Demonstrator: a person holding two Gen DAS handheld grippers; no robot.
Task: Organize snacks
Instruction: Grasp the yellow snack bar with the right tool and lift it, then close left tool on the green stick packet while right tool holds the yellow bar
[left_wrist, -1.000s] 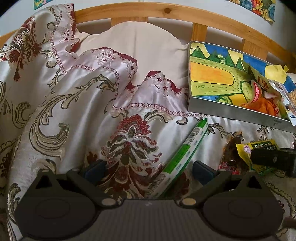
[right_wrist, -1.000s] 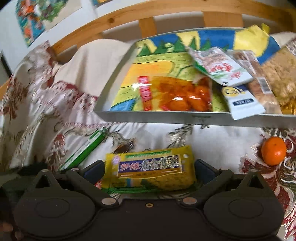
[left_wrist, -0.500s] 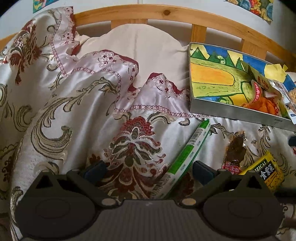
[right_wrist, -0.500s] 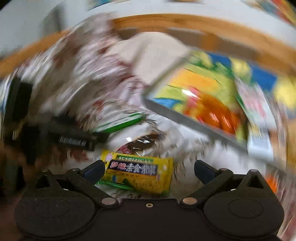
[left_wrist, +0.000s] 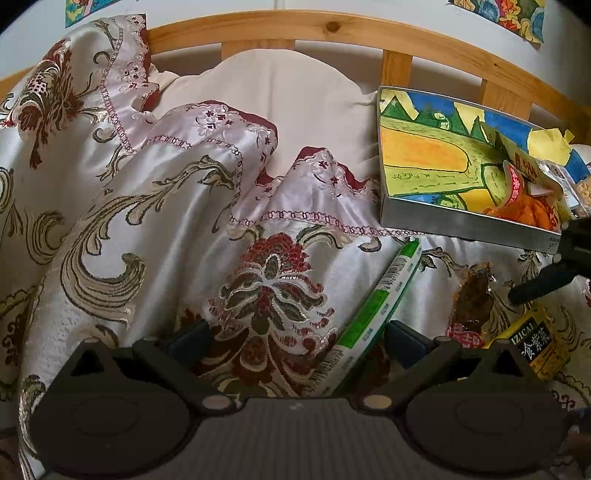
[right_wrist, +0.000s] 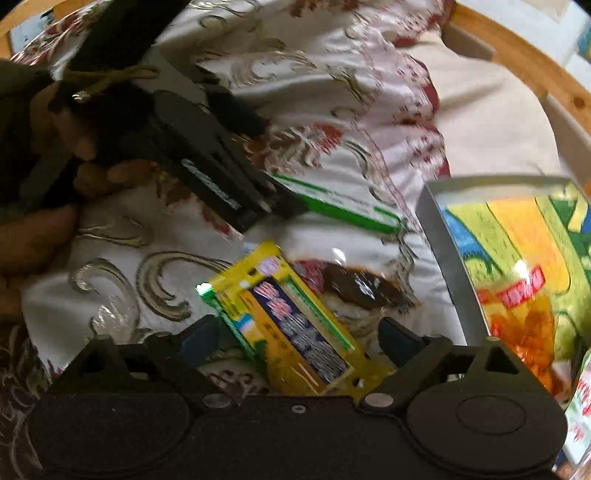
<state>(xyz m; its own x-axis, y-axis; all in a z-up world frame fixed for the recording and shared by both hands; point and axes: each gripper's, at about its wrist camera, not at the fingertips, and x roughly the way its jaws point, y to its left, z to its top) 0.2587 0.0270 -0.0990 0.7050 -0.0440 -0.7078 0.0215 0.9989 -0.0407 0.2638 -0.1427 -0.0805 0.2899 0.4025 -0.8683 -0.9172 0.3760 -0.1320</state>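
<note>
I'm holding the left gripper (left_wrist: 293, 334) over the bedspread (left_wrist: 155, 236), jaws standing wide apart, nothing pressed. The green-and-white snack stick (left_wrist: 373, 317) is lying slantwise between them, nearer the right finger, not gripped. I'm bringing the right gripper (right_wrist: 295, 334) onto the yellow snack packet (right_wrist: 295, 332), jaws closing; the packet is sitting tilted between them, pads not pressing it. Beside it a dark brown snack pouch (right_wrist: 360, 290) is lying on the bedspread, touching the packet's upper edge. The metal tray (left_wrist: 461, 221) with the painted bottom is resting on the bed to the right, already holding an orange snack bag (left_wrist: 524, 210) and other packets near its far end. In the right wrist view a hand (right_wrist: 55, 147) is gripping the left gripper's handle; that view is somewhat blurred.
</note>
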